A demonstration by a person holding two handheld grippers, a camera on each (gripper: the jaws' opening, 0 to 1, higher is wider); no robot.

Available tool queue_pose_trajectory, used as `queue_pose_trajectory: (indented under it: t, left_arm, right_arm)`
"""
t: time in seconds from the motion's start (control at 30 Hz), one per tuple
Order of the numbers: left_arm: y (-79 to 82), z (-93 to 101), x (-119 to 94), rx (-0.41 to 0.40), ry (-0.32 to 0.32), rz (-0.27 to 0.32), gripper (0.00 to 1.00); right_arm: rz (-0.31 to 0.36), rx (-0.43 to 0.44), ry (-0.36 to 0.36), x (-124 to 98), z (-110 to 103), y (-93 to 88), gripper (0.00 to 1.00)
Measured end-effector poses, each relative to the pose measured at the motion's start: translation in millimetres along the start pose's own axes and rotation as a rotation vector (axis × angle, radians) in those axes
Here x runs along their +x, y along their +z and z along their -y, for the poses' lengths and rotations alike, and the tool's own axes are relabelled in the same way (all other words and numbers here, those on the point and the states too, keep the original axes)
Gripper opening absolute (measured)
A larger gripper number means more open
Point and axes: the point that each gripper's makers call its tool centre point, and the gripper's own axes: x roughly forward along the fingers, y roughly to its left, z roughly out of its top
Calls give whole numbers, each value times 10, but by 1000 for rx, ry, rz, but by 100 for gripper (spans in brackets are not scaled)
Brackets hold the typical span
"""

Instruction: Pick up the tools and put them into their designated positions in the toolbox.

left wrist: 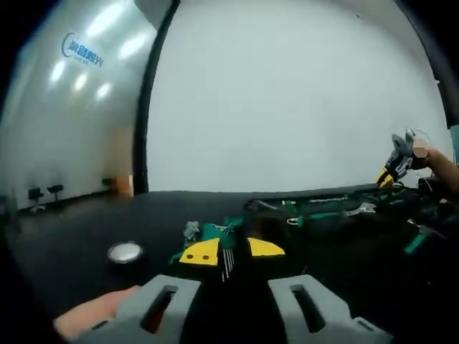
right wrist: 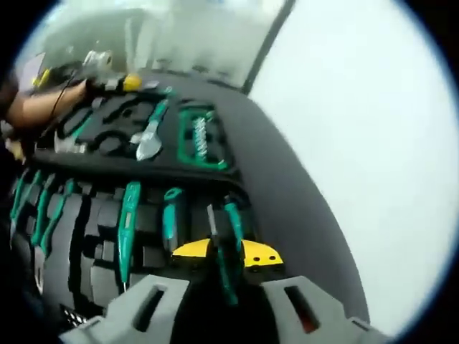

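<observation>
The left hand-held gripper (left wrist: 231,266) holds a set of hex keys (left wrist: 226,256) between its yellow-tipped jaws — clamped on it, low over the dark counter (left wrist: 79,229). A small round silver thing (left wrist: 125,251) lies on the counter to the left of it. In the left gripper view the toolbox (left wrist: 337,208) stretches off to the right, its black tray dotted with green-handled tools.

In the right gripper view, the right hand-held gripper (right wrist: 224,259) hovers over the near edge of that tray. A thin green-and-black tool (right wrist: 228,247) runs up between the yellow tips, and the jaws look closed on it, though whether it is gripped or merely lying in its slot beneath I cannot tell.

Plenty is already home: a green screwdriver (right wrist: 128,228) and a shorter one (right wrist: 170,215) sit in their slots, a row of slim green tools (right wrist: 39,208) lines the left side, a wrench (right wrist: 150,136) rests in the upper tray, and a green-framed bit rack (right wrist: 201,140) sits beside it. At the far corner a person's arm (right wrist: 39,107) reaches in, near something yellow-tipped (right wrist: 130,83).

By my reading the job is well along — most slots look filled. The hex keys are not yet in the box, so they remain to be placed.
</observation>
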Motion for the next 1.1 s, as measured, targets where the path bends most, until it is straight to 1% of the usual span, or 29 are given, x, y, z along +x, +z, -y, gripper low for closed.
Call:
queue_pose_trajectory:
  t: [0.03,0.07,0.1,0.13,0.17,0.2,0.23,0.27,0.3,0.33,0.37,0.4,0.43,0.47,0.5,0.53,0.57,0.6,0.63,0.67,0.73,0.8,0.87,0.9,0.93,0.97,1.0,1.07,1.1]
  left_arm:
    - [66,33,0,43,28,0,9]
    - [149,230,-4,134,6,-48,7]
    - [258,419,0,156,-32,-47,5]
    - [411,654,53,171,-86,-15,5]
    - [580,967,139,188,-144,6,5]
    - [623,1187,204,203,-186,-28,5]
    - [668,1479,309,237,-238,-74,5]
    - [687,1562,352,261,-250,-83,5]
    - [763,1836,477,313,-292,-102,5]
    - [822,2033,550,315,-333,-99,5]
    - [885,2291,717,267,-396,-81,5]
    - [901,2475,801,236,-429,-92,5]
    - [868,2713,937,241,-475,-121,5]
    - [832,2862,1035,272,-495,-137,4]
    - [748,3073,1169,341,-524,-160,3]
    - [684,3205,1242,356,-539,-181,2]
    - [638,3323,1316,367,-550,-196,1]
    - [585,3469,1406,415,-567,-199,1]
    - [534,3547,1456,446,-571,-214,1]
    - [503,3659,1488,483,-596,-210,1]
    - [492,3833,1573,451,-629,-197,0]
    - [413,3911,1706,441,-641,-219,0]
    - [331,3949,1775,436,-650,-238,0]
    - [287,3965,1805,425,-655,-252,0]
    - [206,4016,1818,411,-693,-280,0]
    - [170,4022,1828,400,-700,-292,0]
    - [139,4042,1794,397,-701,-293,0]
    - [175,4058,1760,384,-708,-273,0]
    - [170,4056,1748,405,-712,-265,0]
  right_arm:
    - [-11,4,-13,-10,30,-17,0]
    - [-32,19,-15,-9,4,-57,0]
    - [-53,23,7,-5,-53,-102,0]
    - [-87,8,42,9,-139,-171,0]
    - [-101,-21,45,29,-167,-203,0]
    - [-116,-37,38,48,-167,-232,0]
    - [-145,-12,23,67,-197,-302,0]
    - [-126,-10,36,72,-220,-269,0]
    - [-115,17,53,97,-295,-247,0]
    - [-106,-14,37,98,-272,-233,0]
    - [-112,-39,40,91,-300,-246,0]
    - [-112,-34,39,90,-299,-240,0]
    - [-113,-27,38,86,-292,-242,0]
    - [-114,-33,45,71,-295,-250,0]
    - [-121,-55,62,43,-283,-261,0]
    - [-137,-46,7,-42,-132,-285,0]
    - [-122,-10,-48,-105,-5,-264,0]
    - [-123,56,-90,-205,93,-266,0]
    - [-147,63,-90,-256,108,-295,0]
    - [-163,37,-82,-283,90,-327,0]
    - [-185,3,-34,-235,-14,-373,0]
    - [-179,24,-16,-151,-51,-376,0]
    - [-211,21,-2,-108,-94,-432,0]
    - [-210,16,-7,-107,-97,-438,0]
    - [-205,8,-4,-116,-90,-428,0]
    - [-198,27,-5,-121,-78,-428,0]
    - [-195,32,-4,-121,-78,-433,0]
    - [-185,40,-2,-123,-78,-432,0]
    - [-183,38,-2,-119,-82,-429,0]
